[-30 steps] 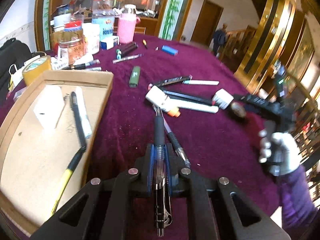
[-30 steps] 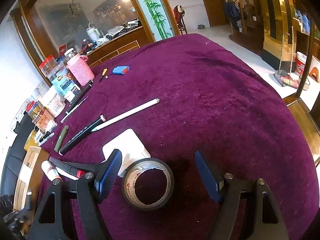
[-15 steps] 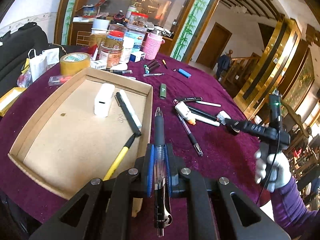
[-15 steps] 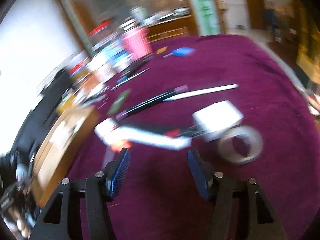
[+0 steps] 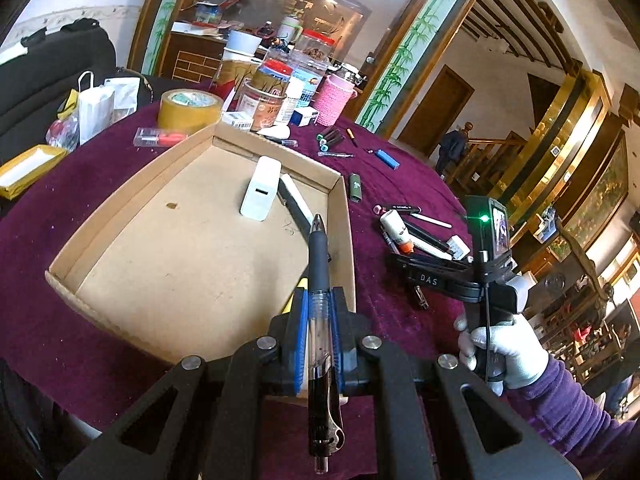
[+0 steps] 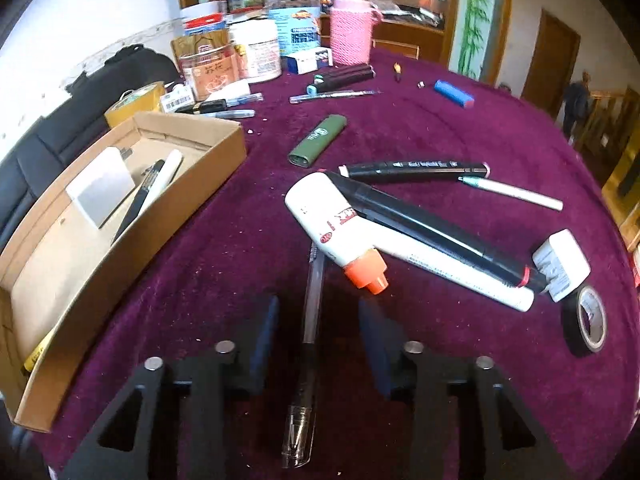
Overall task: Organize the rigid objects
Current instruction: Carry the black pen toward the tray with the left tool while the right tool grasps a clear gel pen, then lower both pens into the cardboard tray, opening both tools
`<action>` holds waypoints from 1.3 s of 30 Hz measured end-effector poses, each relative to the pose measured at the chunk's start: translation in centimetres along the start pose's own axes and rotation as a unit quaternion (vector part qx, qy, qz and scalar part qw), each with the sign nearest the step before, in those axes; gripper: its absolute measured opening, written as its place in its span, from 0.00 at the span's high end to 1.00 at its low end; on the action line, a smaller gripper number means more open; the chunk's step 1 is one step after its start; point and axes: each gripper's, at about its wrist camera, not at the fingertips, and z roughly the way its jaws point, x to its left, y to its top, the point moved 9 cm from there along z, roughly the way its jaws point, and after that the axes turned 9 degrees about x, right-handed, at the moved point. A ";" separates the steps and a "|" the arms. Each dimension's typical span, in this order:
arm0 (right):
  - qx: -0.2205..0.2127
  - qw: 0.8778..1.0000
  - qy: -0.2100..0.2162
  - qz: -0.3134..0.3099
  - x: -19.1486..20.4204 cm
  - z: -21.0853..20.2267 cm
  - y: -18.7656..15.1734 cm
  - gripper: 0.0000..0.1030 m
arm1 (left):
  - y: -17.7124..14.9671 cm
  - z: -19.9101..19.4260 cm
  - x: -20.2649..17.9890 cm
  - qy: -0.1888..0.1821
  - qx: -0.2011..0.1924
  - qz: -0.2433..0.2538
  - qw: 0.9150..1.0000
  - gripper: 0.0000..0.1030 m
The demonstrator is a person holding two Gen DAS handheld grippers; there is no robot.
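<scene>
My left gripper (image 5: 318, 340) is shut on a black retractable pen (image 5: 319, 264), held above the near right corner of the cardboard tray (image 5: 120, 216). The tray holds a white adapter (image 5: 260, 190), a white marker and a black pen. My right gripper (image 6: 318, 332) is open and low over the purple cloth, its fingers either side of a clear-barrelled pen (image 6: 308, 320) lying on the table. It also shows in the left wrist view (image 5: 404, 262). The tray (image 6: 176, 208) lies to its left.
Ahead of the right gripper lie a white glue bottle with orange cap (image 6: 336, 232), black markers (image 6: 416, 168), a white marker, a white plug (image 6: 560, 264), black tape roll (image 6: 588, 320), a green lighter (image 6: 318, 140). Jars and a pink-sleeved cup (image 6: 354, 32) stand at the back.
The left gripper carried its pen leftward and up, from over the cloth to over the tray. The right gripper swung left from the tape roll and dropped around the clear pen.
</scene>
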 end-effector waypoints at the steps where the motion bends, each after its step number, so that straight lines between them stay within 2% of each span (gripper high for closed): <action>1: 0.001 1.000 0.000 0.000 0.0 -0.1 0.0 0.73 | 0.0 0.1 0.0 -0.001 0.001 -0.001 1.000 0.90; 2: 0.003 1.000 0.001 0.001 -0.1 -0.2 0.0 0.85 | -0.2 0.1 0.0 0.000 0.002 -0.002 1.000 0.90; 3: 0.005 1.000 0.006 0.005 -0.2 -0.3 -0.1 0.91 | -0.2 0.0 0.0 0.000 0.002 -0.004 1.000 0.90; 10: 0.001 0.994 0.100 0.049 0.3 -1.3 -1.4 0.91 | -0.2 -0.2 -0.2 0.007 0.002 -0.006 1.000 0.90; 14: -0.010 0.981 0.177 0.078 0.7 -3.1 -1.9 0.91 | -0.3 0.1 -0.5 0.009 0.005 -0.002 1.000 0.90; 19: -0.027 0.968 0.235 0.088 1.3 -5.3 -1.9 0.90 | -0.1 1.3 -0.5 0.011 0.024 -0.009 1.000 0.90; 22: -0.027 0.957 0.274 0.092 2.2 -6.1 -1.2 0.90 | 0.2 1.0 -0.6 0.012 0.020 -0.010 1.000 0.90; 29: -0.013 0.944 0.315 0.097 4.1 -6.1 -0.2 0.90 | 0.6 0.9 0.5 0.016 0.022 -0.021 0.999 0.90; 32: -0.008 0.941 0.323 0.101 4.7 -6.1 0.4 0.90 | 1.9 0.6 1.2 0.009 0.021 -0.029 0.999 0.90; 36: -0.002 0.935 0.340 0.100 6.2 -6.3 1.9 0.90 | 4.3 0.7 3.0 0.046 0.020 -0.016 0.999 0.90; 39: 0.003 0.933 0.347 0.099 7.9 -6.0 3.5 0.90 | 6.2 1.8 4.9 0.057 0.033 -0.028 0.997 0.90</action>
